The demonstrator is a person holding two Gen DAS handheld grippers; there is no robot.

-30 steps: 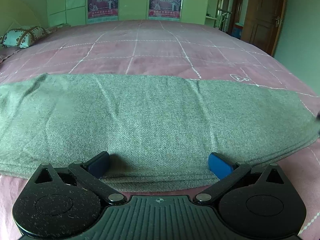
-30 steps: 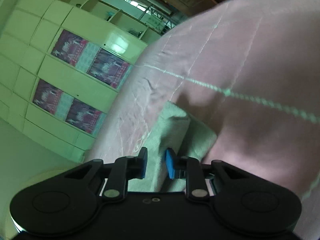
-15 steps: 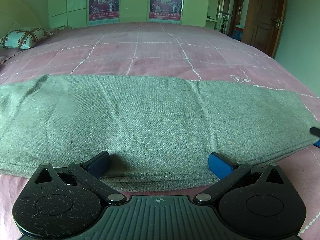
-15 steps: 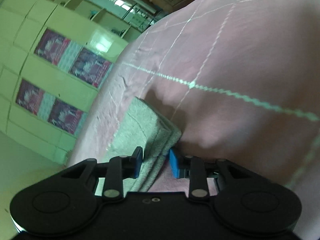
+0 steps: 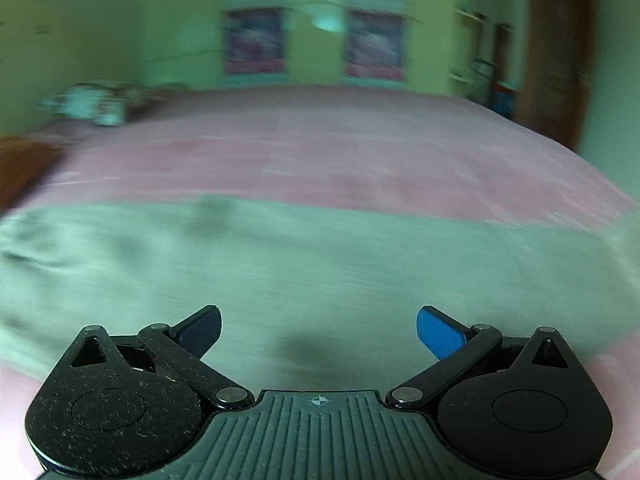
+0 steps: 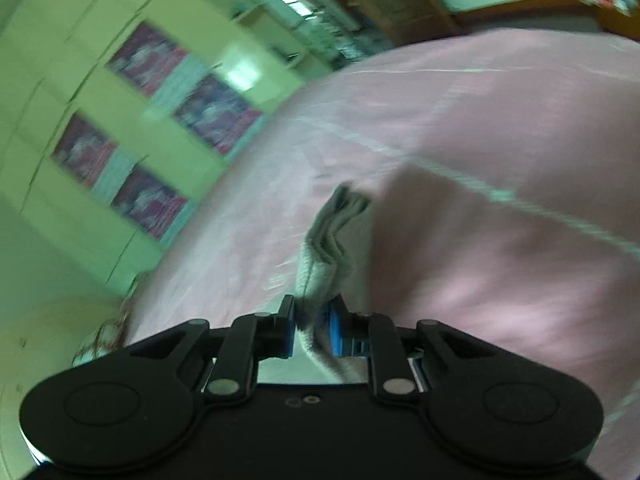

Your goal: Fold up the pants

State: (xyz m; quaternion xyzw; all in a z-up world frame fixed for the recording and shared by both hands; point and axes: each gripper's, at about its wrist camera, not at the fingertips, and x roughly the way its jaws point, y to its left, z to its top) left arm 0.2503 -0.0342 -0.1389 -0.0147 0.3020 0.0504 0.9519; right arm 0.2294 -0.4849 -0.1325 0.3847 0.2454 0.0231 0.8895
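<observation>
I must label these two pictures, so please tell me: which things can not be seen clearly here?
- Pants, left wrist view: motion blur hides the weave and folds; the frame edges cut off both ends.
- Posters on the cupboards: blur makes their print unreadable.
- Pants edge in the right tool, right wrist view: the fingers cover the gripped part, so the layers caught cannot be counted.

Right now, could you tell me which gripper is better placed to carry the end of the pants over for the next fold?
Right. The right gripper is already clamped on the bunched end of the grey pants, having just closed. The left gripper stands wide open above the cloth, gripping nothing.
</observation>
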